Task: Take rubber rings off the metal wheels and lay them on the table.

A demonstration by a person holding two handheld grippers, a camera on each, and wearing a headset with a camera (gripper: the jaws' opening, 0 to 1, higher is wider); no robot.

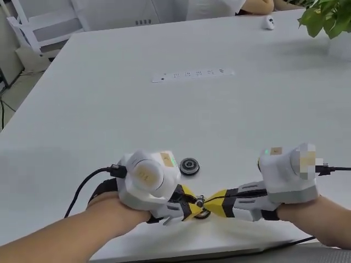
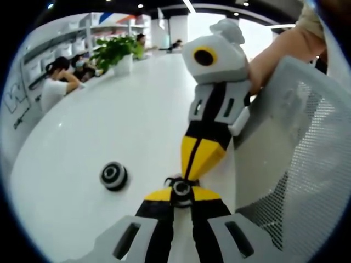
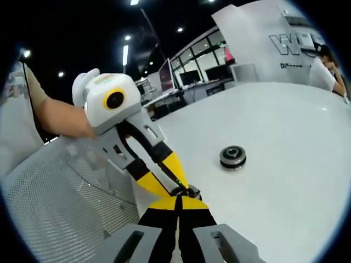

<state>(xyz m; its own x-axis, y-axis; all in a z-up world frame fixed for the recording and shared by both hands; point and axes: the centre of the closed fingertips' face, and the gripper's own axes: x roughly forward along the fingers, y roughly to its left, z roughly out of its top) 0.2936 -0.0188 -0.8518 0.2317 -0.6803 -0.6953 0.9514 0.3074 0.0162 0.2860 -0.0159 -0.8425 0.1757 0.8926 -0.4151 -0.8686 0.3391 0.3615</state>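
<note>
A small metal wheel [image 1: 201, 203] with a black rubber ring is held just above the table's near edge, between the two grippers' tips. My left gripper [image 1: 194, 202] [image 2: 181, 193] is shut on the wheel [image 2: 181, 187]. From the opposite side, my right gripper [image 1: 210, 201] [image 3: 178, 201] meets it, its yellow jaws shut on the ring's black edge [image 3: 190, 192]. A second wheel [image 1: 190, 166] [image 2: 113, 175] [image 3: 232, 156] with its rubber ring on lies flat on the white table [image 1: 164, 115], just beyond the left gripper.
A white power strip [image 1: 193, 74] lies mid-table. At the far right are a green plant [image 1: 326, 19] and a small white object [image 1: 268, 22]. A mesh chair back [image 2: 296, 159] stands behind the grippers. People sit at the table's far end [image 2: 55, 82].
</note>
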